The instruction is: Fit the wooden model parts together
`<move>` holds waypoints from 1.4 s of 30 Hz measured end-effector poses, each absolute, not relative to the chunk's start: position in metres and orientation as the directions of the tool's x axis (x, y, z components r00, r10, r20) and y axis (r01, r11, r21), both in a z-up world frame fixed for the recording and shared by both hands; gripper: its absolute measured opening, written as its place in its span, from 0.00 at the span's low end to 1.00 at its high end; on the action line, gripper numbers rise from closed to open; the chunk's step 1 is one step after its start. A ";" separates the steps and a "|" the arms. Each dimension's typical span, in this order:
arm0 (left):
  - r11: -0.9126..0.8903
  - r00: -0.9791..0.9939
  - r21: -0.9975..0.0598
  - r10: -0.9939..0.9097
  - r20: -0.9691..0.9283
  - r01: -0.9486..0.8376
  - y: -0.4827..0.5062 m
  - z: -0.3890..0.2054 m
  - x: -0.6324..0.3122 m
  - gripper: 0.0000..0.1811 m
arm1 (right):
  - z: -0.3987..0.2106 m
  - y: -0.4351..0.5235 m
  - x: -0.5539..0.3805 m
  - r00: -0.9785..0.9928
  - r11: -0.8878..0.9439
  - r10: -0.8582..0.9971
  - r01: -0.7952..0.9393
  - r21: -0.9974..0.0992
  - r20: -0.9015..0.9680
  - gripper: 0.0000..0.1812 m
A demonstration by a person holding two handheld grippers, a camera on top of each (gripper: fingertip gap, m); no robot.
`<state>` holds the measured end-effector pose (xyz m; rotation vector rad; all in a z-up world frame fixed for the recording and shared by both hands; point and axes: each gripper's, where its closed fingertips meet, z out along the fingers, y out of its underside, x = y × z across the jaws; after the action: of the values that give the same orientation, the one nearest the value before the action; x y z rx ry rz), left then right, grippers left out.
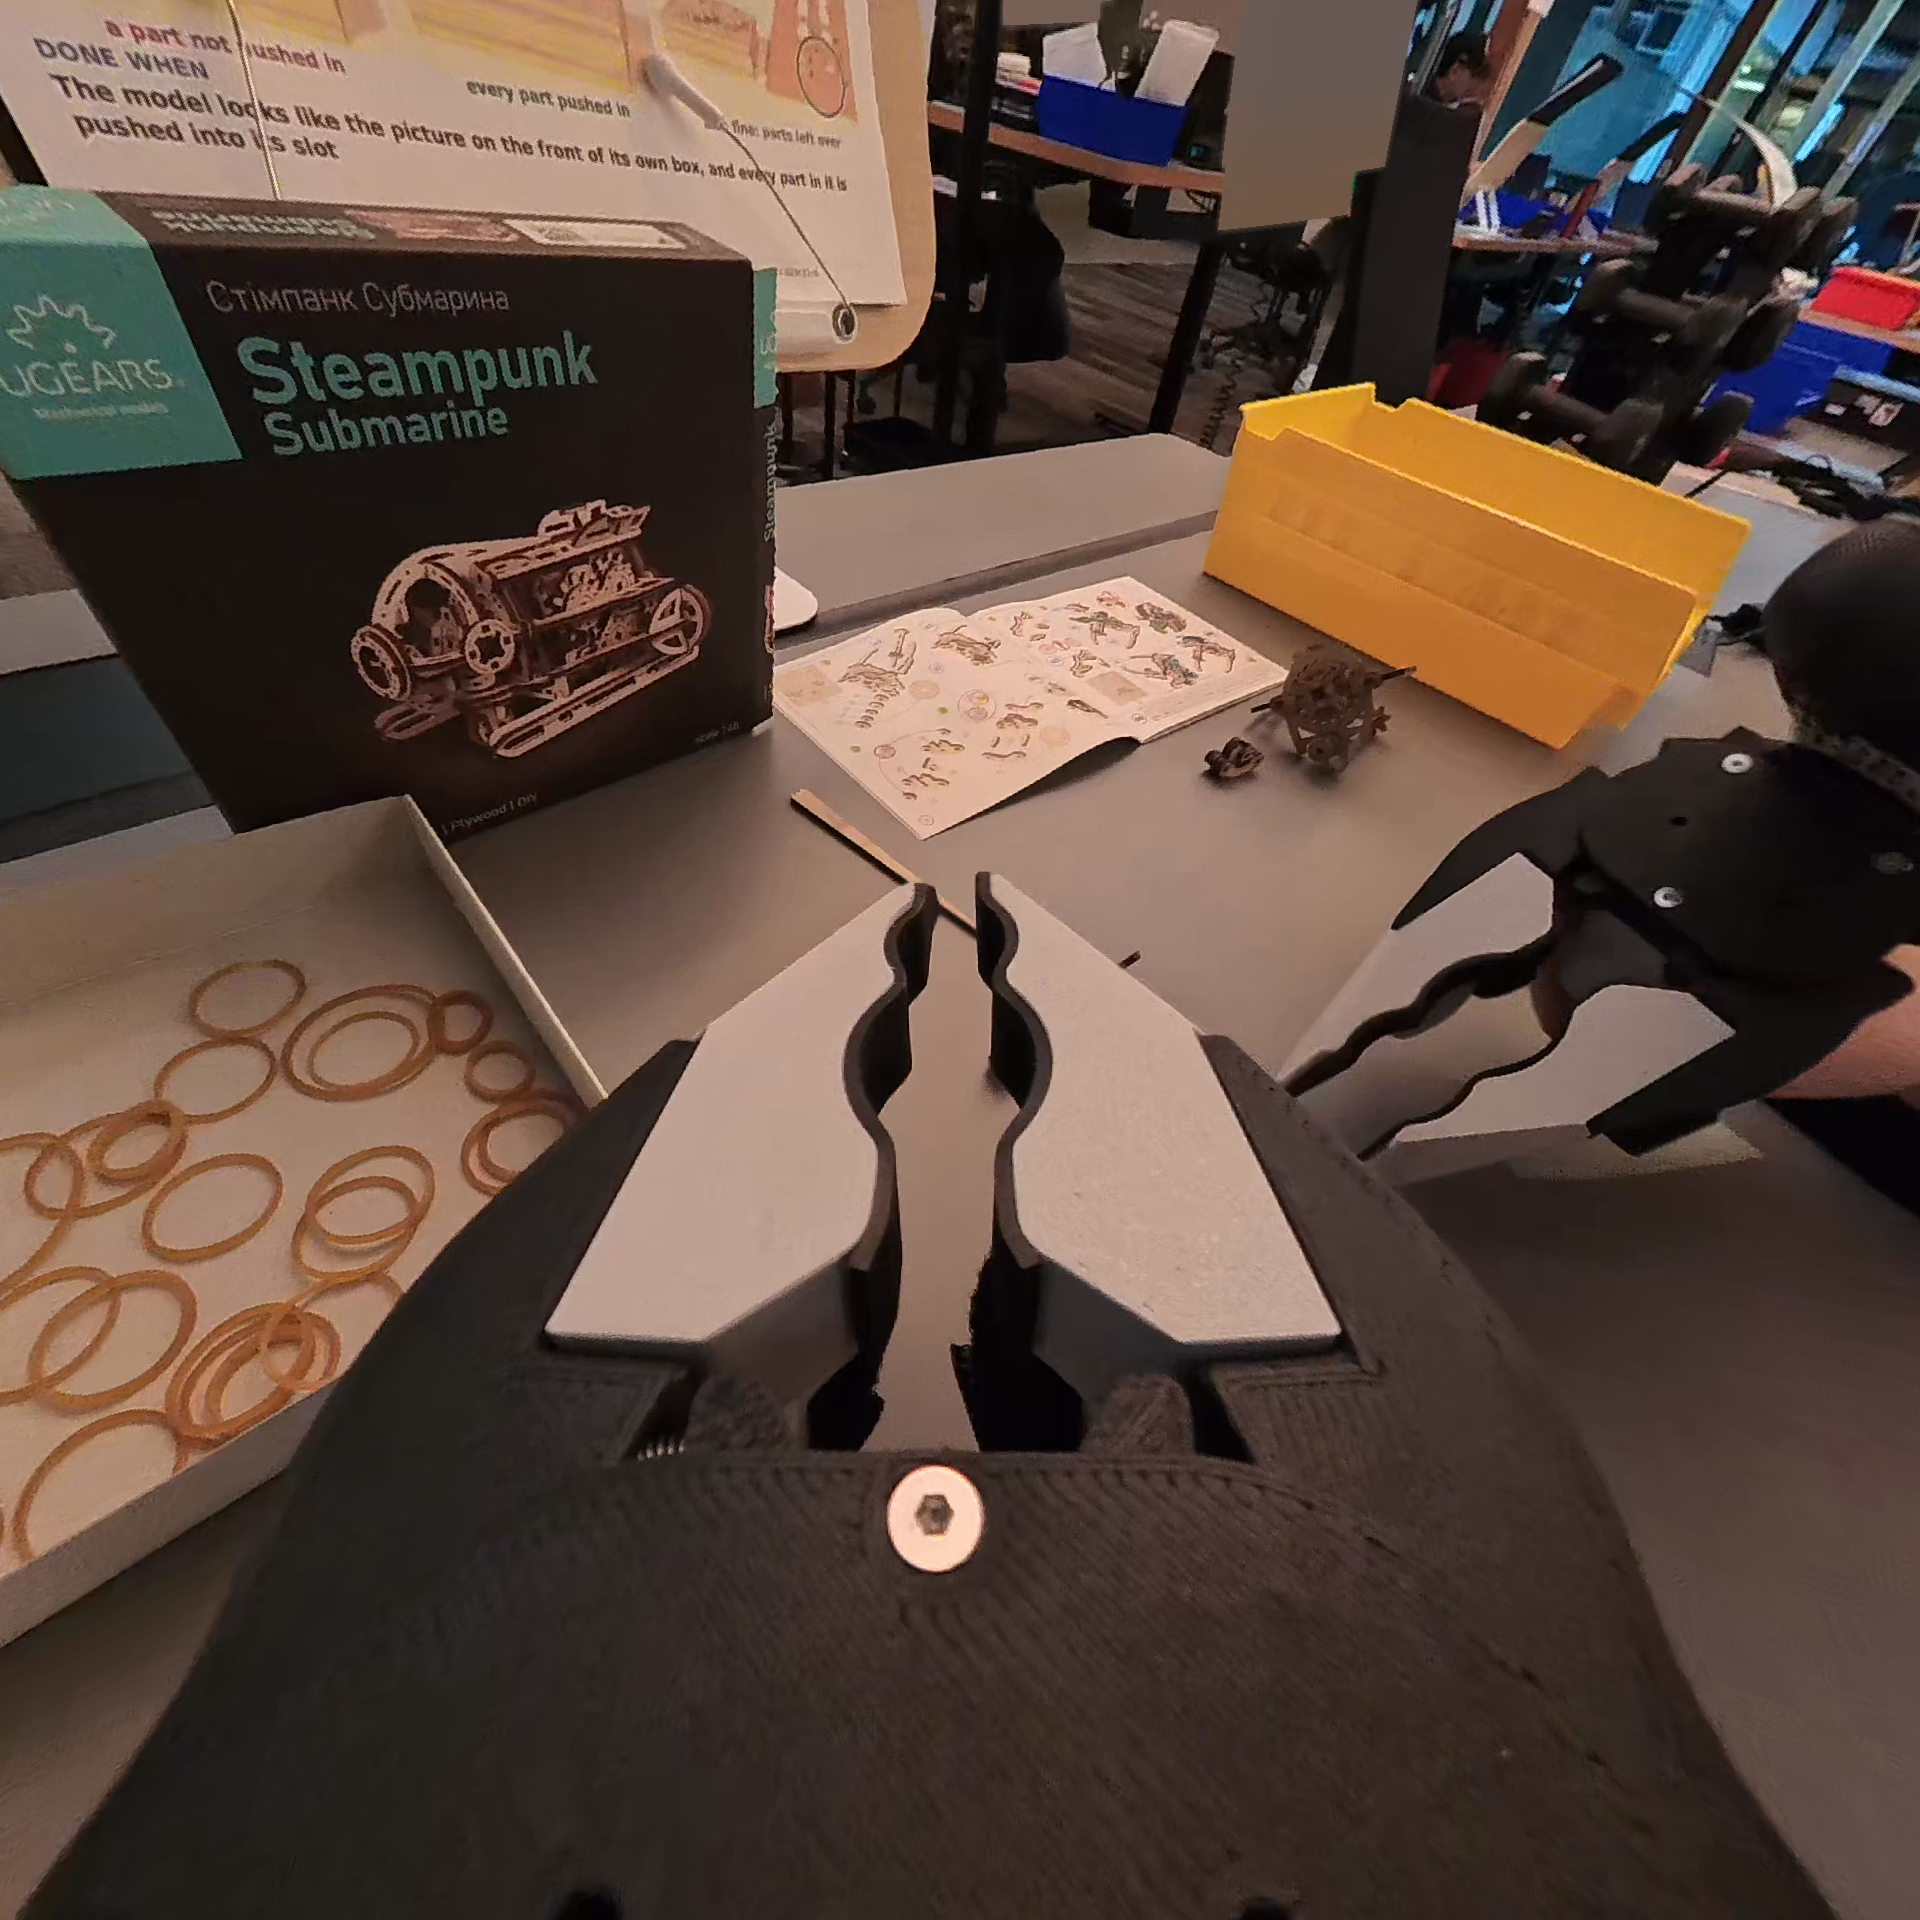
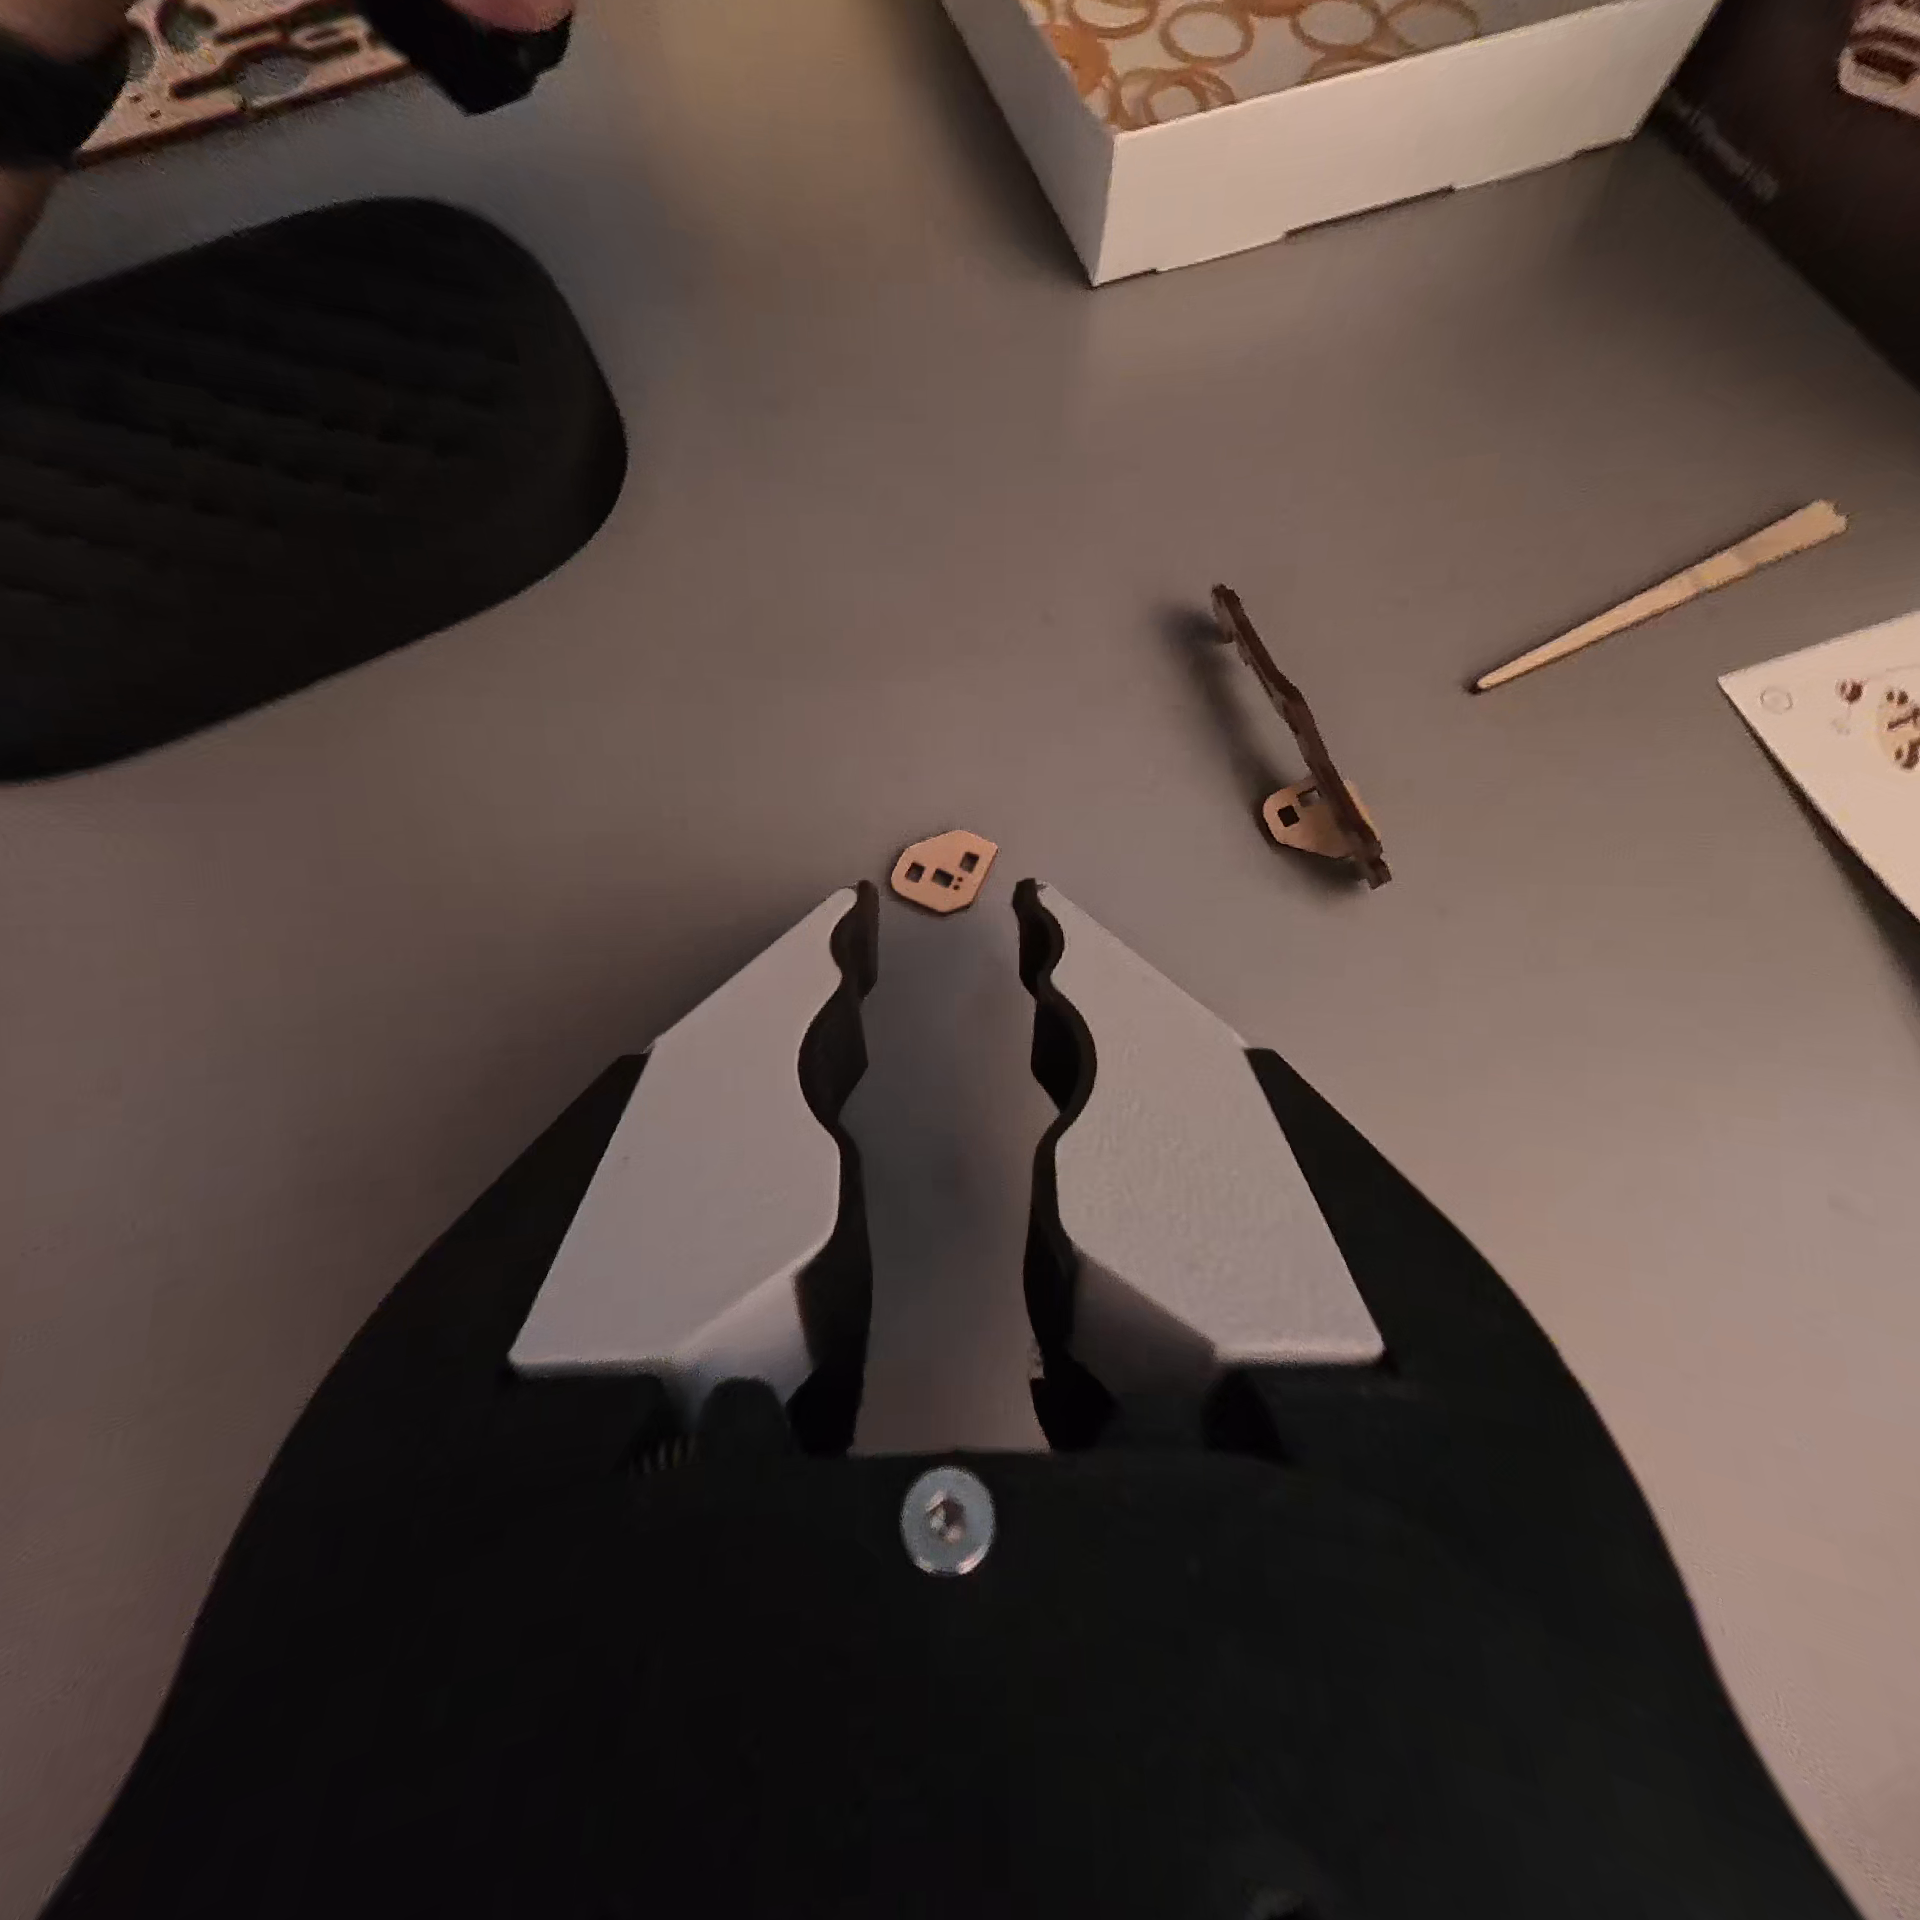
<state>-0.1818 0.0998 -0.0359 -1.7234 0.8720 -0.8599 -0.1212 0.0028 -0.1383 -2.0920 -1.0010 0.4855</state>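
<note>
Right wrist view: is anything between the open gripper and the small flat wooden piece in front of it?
Nothing visible. The right gripper is open, and the small flat tan wooden piece with square cut-outs lies on bare grey table just beyond its fingertips.

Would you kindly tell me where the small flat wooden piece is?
In the right wrist view, the small wooden piece lies on the table just beyond the open right hand-held gripper.
</note>
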 end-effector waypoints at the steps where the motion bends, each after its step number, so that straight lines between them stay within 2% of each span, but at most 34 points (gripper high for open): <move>1: -0.258 0.494 -0.951 -0.857 0.144 -0.171 0.100 -0.038 -0.182 0.03 | -0.138 0.003 -0.121 0.638 -0.427 0.769 0.485 -0.763 -0.025 0.16; 8: -0.234 0.504 -0.944 -0.859 0.089 -0.232 0.099 -0.047 -0.178 0.03 | -0.137 0.011 -0.129 0.708 -0.450 0.706 0.455 -0.768 0.006 0.24; 20: -0.200 0.514 -0.938 -0.857 0.028 -0.282 0.098 -0.050 -0.176 0.02 | -0.155 0.011 -0.130 0.677 -0.454 0.735 0.536 -0.712 0.040 0.10; 32: -0.185 0.478 -0.925 -0.878 0.004 -0.332 0.093 -0.062 -0.169 0.02 | -0.154 0.013 -0.128 0.341 -0.148 0.930 0.684 -0.715 0.134 0.11; 42: -0.187 0.473 -0.925 -0.881 0.009 -0.331 0.097 -0.069 -0.167 0.02 | -0.152 0.017 -0.124 0.295 -0.034 0.928 0.676 -0.736 0.229 0.11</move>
<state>-0.1670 0.0967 -0.0686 -1.7457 1.0372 -0.7059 -0.1235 0.0166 -0.1525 -1.7778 -1.4505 0.4037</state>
